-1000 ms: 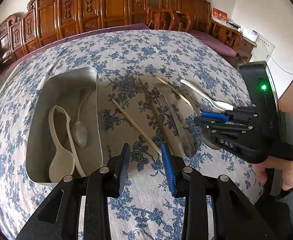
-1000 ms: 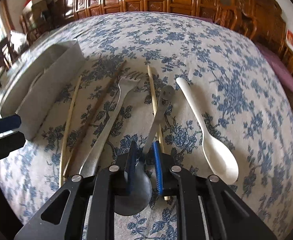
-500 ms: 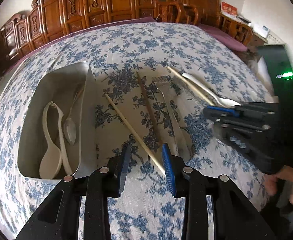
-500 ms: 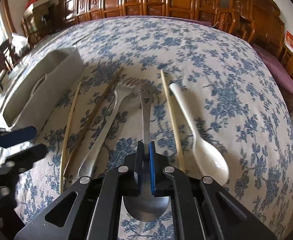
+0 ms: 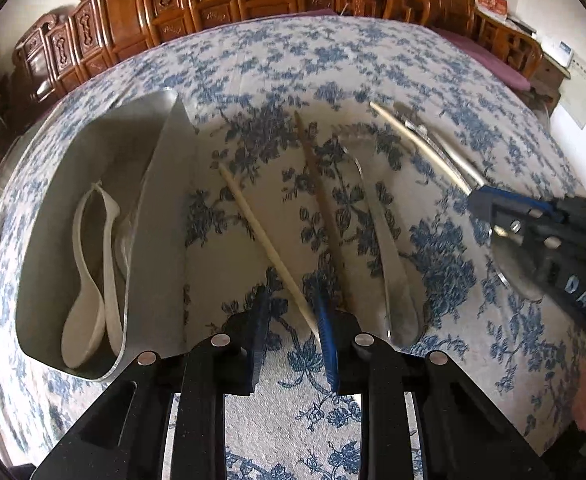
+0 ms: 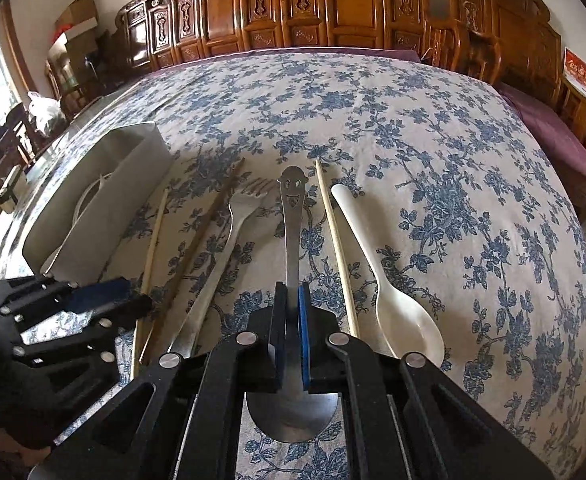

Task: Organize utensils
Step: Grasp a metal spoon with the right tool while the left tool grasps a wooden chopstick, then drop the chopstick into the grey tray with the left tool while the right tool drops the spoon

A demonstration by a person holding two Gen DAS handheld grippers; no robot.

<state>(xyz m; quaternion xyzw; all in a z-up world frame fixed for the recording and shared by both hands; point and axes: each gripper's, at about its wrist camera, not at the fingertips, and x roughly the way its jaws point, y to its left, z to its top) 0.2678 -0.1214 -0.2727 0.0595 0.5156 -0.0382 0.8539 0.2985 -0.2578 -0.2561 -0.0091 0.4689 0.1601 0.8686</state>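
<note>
Steel, with a smiling face stamped at the handle tip, the metal spoon [image 6: 292,236] sat pinched at its neck between the pressed-together jaws of the right gripper [image 6: 292,340], its bowl showing just below the fingers and its handle pointing out over the floral tablecloth [image 6: 433,128]. Just beside it lay a pale chopstick [image 6: 335,240] and a white ceramic spoon [image 6: 389,280] on one side, a metal fork [image 6: 221,264] on the other.

Further left, the left gripper [image 5: 291,324] hovered low over another pale chopstick [image 5: 261,236], whose near end lay between the closing jaws; the pads did not yet appear to press on it. A darker brown chopstick [image 5: 321,208] ran just beside it. Beyond stood the metal tray [image 5: 161,208], already holding a white spoon [image 5: 85,280] and what looked like a metal one.

The step in hand seemed to be a two-handed pickup. Next, the right hand would need to lift the spoon clear of its neighbours and carry it across to the tray, while the left finished closing squarely on the thin stick, which could easily roll or slip away.
</note>
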